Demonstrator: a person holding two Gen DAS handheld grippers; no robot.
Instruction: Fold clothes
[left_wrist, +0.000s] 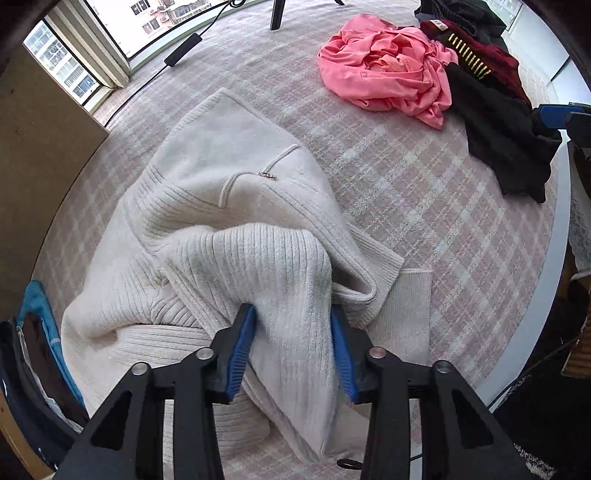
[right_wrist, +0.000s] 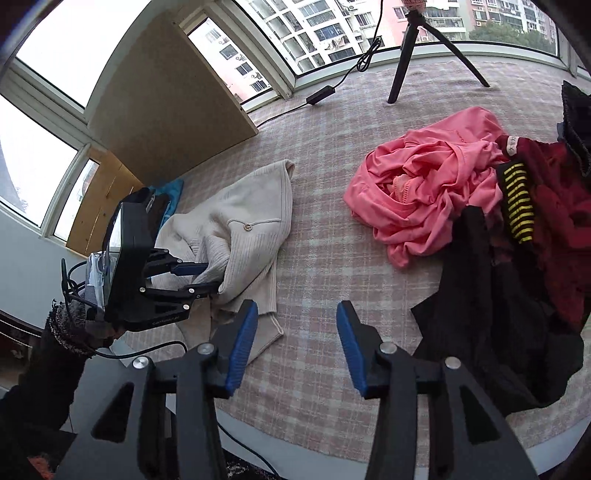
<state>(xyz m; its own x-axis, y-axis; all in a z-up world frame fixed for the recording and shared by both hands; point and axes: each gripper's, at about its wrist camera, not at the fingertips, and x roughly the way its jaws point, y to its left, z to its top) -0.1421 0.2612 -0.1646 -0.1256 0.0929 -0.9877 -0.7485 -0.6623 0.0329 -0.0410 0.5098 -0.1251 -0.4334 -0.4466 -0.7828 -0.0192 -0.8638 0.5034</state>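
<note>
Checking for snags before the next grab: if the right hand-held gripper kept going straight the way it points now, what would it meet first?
Probably bare pink-and-white checked cloth covering the table. The right hand-held gripper stands open and empty, the cream ribbed knit sweater left of its line, the black garment right. Depth is uncertain.

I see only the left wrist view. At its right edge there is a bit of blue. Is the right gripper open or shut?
Observer: The right gripper is open, with nothing between its fingers.
Operator: What lies in front of it?
Observer: Bare plaid cover, between the cream sweater and the black garment.
Operator: The black legs at the top of my view, what are they?
Observer: A small tripod, standing on the cover by the window.
</note>
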